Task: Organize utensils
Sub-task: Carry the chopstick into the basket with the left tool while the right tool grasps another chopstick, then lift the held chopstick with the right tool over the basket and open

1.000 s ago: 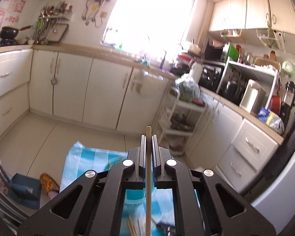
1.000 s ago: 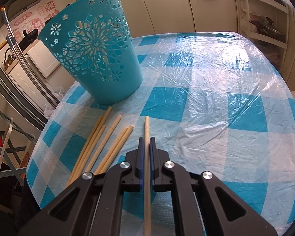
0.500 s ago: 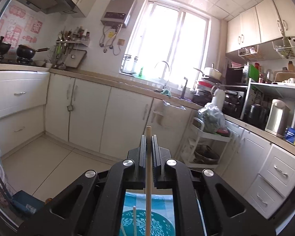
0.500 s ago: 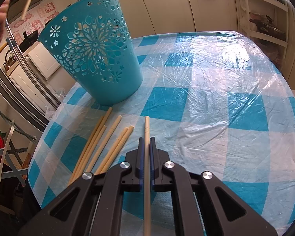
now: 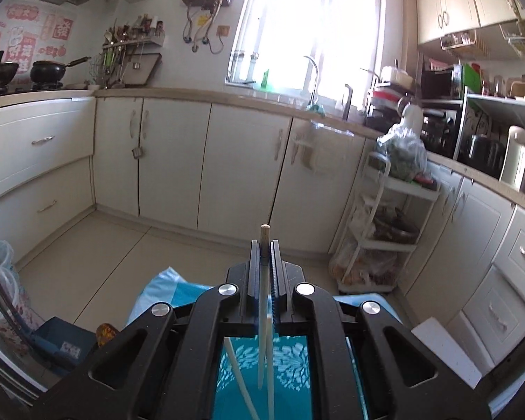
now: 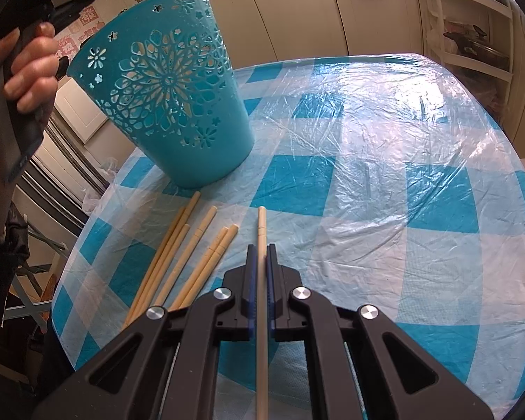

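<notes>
- Left gripper [image 5: 264,245]: jaws clamped narrow on a single chopstick [image 5: 263,301], which is held lengthwise between the pads, blunt end poking out just past the fingertips.
- Below the left claw, seen through its frame: the teal basket interior [image 5: 287,367], with two more light sticks [image 5: 243,385] leaning inside it. The lower end of the held chopstick is seen over that opening.
- Ahead of the left claw: cream kitchen cabinets [image 5: 171,154] and a bright window [image 5: 308,24], well apart from it.
- Right gripper [image 6: 261,248]: jaws also pinched narrow on one chopstick [image 6: 261,224], tip extended forward past the fingertips over the checked tablecloth [image 6: 385,210].
- Just left of the right claw: loose chopsticks [image 6: 182,255] are laid in a fan on the cloth.
- Ahead-left of the right claw: the teal cut-out basket [image 6: 171,101] is stood upright on the table.
- Far left of the right view: a hand [image 6: 24,80] is wrapped on a grey handle, beside the basket rim.
</notes>
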A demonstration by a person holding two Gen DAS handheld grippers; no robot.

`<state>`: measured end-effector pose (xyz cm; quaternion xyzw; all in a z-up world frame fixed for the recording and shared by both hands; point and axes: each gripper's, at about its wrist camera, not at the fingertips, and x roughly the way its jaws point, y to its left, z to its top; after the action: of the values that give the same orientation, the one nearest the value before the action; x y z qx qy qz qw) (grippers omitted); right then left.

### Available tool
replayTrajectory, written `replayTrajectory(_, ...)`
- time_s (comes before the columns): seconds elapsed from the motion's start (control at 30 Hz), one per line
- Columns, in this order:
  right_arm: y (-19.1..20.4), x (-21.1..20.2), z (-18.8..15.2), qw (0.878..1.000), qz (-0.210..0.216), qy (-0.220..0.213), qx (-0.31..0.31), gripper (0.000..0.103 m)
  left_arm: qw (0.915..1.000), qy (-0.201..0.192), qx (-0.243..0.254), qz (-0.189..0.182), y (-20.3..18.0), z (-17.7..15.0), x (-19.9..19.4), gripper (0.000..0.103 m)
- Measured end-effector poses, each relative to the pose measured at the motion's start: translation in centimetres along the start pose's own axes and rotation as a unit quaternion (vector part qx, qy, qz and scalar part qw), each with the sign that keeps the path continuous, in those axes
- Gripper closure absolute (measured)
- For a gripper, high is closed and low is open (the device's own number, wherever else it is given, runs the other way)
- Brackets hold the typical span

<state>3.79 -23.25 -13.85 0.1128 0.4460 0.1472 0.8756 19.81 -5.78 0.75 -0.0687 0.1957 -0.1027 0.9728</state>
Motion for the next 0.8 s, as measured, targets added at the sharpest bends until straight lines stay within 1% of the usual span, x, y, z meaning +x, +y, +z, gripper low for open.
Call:
replayTrajectory(0.13,0.0,0.0,0.0,1.000,0.000,0.000,0.000,0.097,0.9995,0.029,0.014,0.003,0.1,-1.2,0.0,0.097)
replayTrajectory(0.2,0.0,0.0,0.0,1.000,0.000,0.000,0.000,0.097,0.9991,0.040,0.014,0.006,0.6,-1.6,-0.5,0.095)
replayTrajectory(0.23,0.0,0.0,0.0,1.000,0.000,0.000,0.000,0.097,0.9990,0.043,0.011,0.009,0.9,-1.7,-0.9,0.091)
replayTrajectory(0.27,0.0,0.0,0.0,1.000,0.000,0.000,0.001,0.097,0.9989,0.045,0.006,0.014,1.5,-1.9,-1.5,0.083)
replayTrajectory(0.3,0.0,0.0,0.0,1.000,0.001,0.000,0.001,0.097,0.9989,0.044,0.002,0.019,1.9,-1.9,-2.2,0.073)
replayTrajectory(0.33,-0.1,-0.1,-0.1,1.000,0.002,0.000,0.002,0.097,0.9989,0.040,-0.003,0.026,2.4,-2.1,-3.1,0.068)
replayTrajectory(0.37,-0.1,-0.1,-0.1,1.000,0.002,0.000,0.002,0.097,0.9988,0.035,-0.006,0.032,3.0,-2.2,-4.0,0.060)
replayTrajectory(0.4,-0.1,-0.1,0.0,1.000,0.003,0.001,0.003,0.097,0.9988,0.032,-0.008,0.036,3.3,-2.4,-4.6,0.056)
replayTrajectory(0.43,-0.1,-0.1,0.0,1.000,0.004,0.002,0.002,0.096,0.9987,0.030,-0.009,0.040,3.8,-2.6,-5.5,0.054)
replayTrajectory(0.57,0.1,-0.3,-0.1,1.000,0.002,0.009,-0.001,0.093,0.9968,0.030,-0.004,0.074,5.6,-4.7,-8.7,0.033)
replayTrajectory(0.67,0.6,-0.7,-0.6,1.000,-0.013,0.012,-0.016,0.093,0.9944,0.046,0.015,0.094,6.3,-6.4,-10.1,0.029)
replayTrajectory(0.8,2.0,-0.7,-0.8,0.997,-0.048,0.019,-0.054,0.093,0.9903,0.064,0.044,0.115,6.2,-8.5,-11.3,0.026)
